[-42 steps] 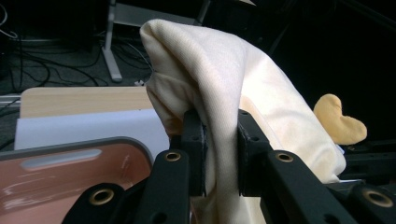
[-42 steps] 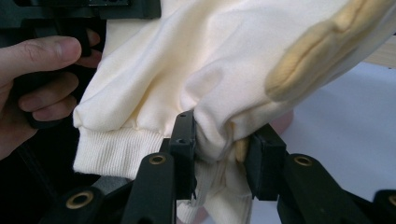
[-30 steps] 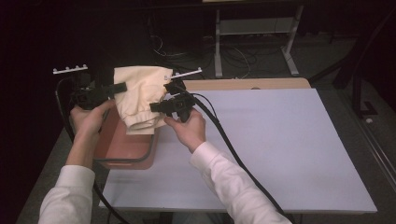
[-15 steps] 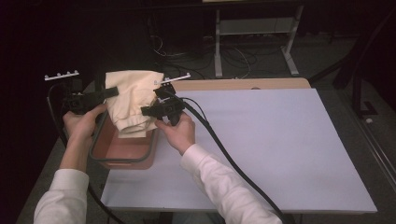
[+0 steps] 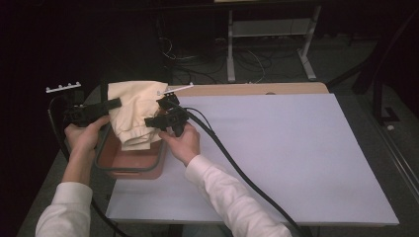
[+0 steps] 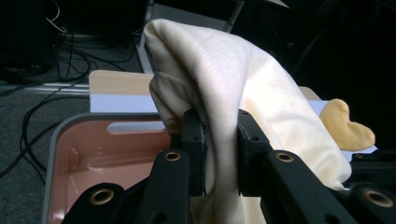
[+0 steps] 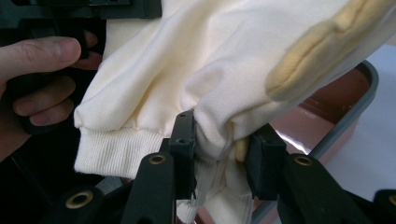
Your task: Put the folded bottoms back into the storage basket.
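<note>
Two grippers have hold of one cream garment (image 5: 136,111), lifted above a pink bin with a grey rim (image 5: 129,169) at the left side of the high view. The left gripper (image 5: 112,103) comes in from the frame's left edge, gripped by the person's left hand (image 5: 85,136), and its jaws are pinched nearly together on a fold of the fabric; in the left gripper view the cloth (image 6: 224,93) bunches up between them and rises to the top of the frame, with the bin's inside (image 6: 107,163) at lower left. The right gripper (image 5: 152,121) sits just right of the garment, held by the right hand (image 5: 182,142), and its jaws are closed partway on gathered fabric just above the ribbed hem (image 7: 116,149), seen low in the right gripper view. A yellow lining patch (image 7: 322,51) shows at that frame's upper right. The white board (image 5: 276,148) covers the centre and right of the high view.
</note>
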Action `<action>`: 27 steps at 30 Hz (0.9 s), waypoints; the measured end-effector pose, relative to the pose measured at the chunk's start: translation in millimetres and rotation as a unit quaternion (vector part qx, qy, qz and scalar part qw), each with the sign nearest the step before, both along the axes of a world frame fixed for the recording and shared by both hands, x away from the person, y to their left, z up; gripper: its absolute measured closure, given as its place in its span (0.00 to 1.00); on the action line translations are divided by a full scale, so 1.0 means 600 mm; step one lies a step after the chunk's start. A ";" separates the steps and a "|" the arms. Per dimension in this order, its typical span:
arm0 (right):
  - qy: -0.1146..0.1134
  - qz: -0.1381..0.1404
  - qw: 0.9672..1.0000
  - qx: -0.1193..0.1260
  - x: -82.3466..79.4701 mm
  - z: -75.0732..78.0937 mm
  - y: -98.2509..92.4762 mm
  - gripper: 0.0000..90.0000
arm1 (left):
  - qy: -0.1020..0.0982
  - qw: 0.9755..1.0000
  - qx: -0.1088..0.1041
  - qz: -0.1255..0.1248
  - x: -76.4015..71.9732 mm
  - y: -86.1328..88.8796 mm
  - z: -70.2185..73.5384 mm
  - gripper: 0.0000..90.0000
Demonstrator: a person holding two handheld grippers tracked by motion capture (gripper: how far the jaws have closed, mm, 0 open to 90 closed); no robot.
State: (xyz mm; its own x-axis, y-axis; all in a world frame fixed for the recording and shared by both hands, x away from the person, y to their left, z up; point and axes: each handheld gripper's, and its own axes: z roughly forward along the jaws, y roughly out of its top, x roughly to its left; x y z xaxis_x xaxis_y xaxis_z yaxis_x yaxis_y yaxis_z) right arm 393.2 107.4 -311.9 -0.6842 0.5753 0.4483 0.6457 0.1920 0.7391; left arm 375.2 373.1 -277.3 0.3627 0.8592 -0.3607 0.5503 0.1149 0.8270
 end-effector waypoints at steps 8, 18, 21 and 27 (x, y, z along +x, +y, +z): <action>0.001 0.000 1.000 -0.012 -0.003 -0.015 0.014 0.74 | 0.011 1.000 -0.001 0.007 0.001 0.007 -0.020 0.85; 0.014 -0.001 1.000 -0.016 0.000 -0.038 0.030 0.74 | 0.018 1.000 0.005 0.013 0.001 0.018 -0.040 0.85; 0.016 -0.002 1.000 -0.015 0.000 -0.045 0.034 0.74 | 0.020 1.000 0.005 0.015 0.001 0.022 -0.047 0.85; 0.024 -0.007 1.000 -0.013 0.002 -0.060 0.040 0.74 | 0.023 1.000 0.000 0.020 0.003 0.025 -0.061 0.85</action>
